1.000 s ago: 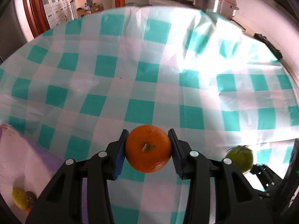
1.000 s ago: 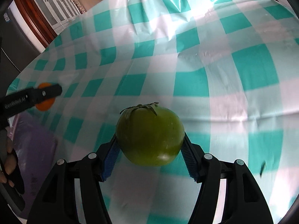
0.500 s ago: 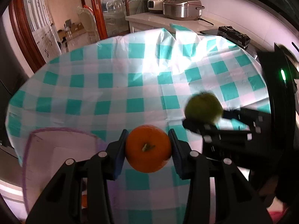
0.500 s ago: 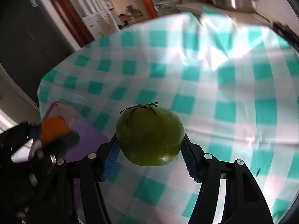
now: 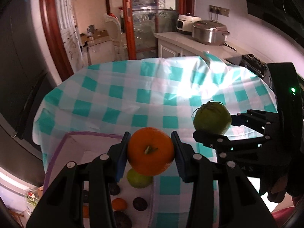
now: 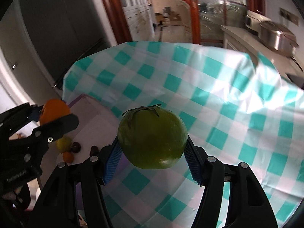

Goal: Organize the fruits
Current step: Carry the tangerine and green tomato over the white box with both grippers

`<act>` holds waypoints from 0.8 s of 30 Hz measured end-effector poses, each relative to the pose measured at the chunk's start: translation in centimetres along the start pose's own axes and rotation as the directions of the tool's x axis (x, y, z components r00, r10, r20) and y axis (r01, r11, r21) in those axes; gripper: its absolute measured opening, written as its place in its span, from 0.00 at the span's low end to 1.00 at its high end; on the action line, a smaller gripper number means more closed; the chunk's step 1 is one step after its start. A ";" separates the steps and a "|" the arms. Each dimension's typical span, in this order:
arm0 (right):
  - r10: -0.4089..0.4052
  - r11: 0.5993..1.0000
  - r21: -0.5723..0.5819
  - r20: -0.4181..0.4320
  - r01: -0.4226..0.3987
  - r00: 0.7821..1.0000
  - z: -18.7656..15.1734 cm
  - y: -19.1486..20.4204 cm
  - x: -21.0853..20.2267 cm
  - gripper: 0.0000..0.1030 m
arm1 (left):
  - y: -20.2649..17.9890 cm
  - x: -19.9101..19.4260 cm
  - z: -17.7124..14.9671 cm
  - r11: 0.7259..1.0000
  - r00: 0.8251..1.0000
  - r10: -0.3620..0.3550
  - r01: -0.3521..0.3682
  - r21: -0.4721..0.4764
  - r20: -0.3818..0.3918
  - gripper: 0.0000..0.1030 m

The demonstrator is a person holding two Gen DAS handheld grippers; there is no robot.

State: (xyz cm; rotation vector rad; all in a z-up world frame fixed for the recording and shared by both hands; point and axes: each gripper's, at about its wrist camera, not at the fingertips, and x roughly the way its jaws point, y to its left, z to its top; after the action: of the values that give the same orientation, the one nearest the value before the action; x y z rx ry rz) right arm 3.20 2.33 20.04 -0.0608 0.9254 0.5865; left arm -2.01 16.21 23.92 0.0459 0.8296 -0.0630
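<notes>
My left gripper (image 5: 151,152) is shut on an orange (image 5: 151,151) and holds it high above the right edge of a white box with a purple rim (image 5: 76,144). My right gripper (image 6: 153,148) is shut on a green tomato (image 6: 153,138), held in the air to the right of the box; it also shows in the left wrist view (image 5: 211,120). The orange also shows in the right wrist view (image 6: 54,111). In the box lie a yellow-green fruit (image 5: 138,179), a small orange (image 5: 119,204) and several dark fruits (image 5: 140,203).
A teal and white checked cloth (image 5: 152,95) covers the table. Behind it stands a counter with a steel cooker (image 5: 209,31). A dark cabinet (image 6: 57,28) stands left of the table. The box (image 6: 91,117) sits at the table's near left edge.
Both grippers have risen and pulled back from the table with their fruits. The box and the fruit in it have come into view below the orange.
</notes>
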 end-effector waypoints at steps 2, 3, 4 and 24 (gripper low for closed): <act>0.014 1.000 -0.015 0.005 -0.014 1.000 0.4 0.8 0.0 0.60 | 0.6 -0.3 0.0 1.000 1.000 0.004 -0.004 -0.011 0.003 0.42; 0.020 1.000 -0.022 0.009 -0.020 1.000 0.6 1.3 -0.1 0.60 | 1.0 -0.5 -0.1 1.000 1.000 0.007 -0.007 -0.015 0.006 0.42; 0.026 0.999 -0.029 0.011 -0.025 1.000 0.8 1.7 -0.1 0.60 | 1.2 -0.6 -0.1 1.000 1.000 0.009 -0.008 -0.018 0.008 0.42; 0.136 0.975 -0.171 -0.055 -0.144 0.989 2.6 13.1 5.1 0.60 | 14.1 -2.6 -5.5 0.973 0.994 0.102 -0.110 -0.202 -0.046 0.42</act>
State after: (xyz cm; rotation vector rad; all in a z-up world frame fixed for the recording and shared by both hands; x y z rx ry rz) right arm 0.88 16.41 20.23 -0.1673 0.9230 0.7997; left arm -6.75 30.77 22.40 -0.1026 0.8639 0.1244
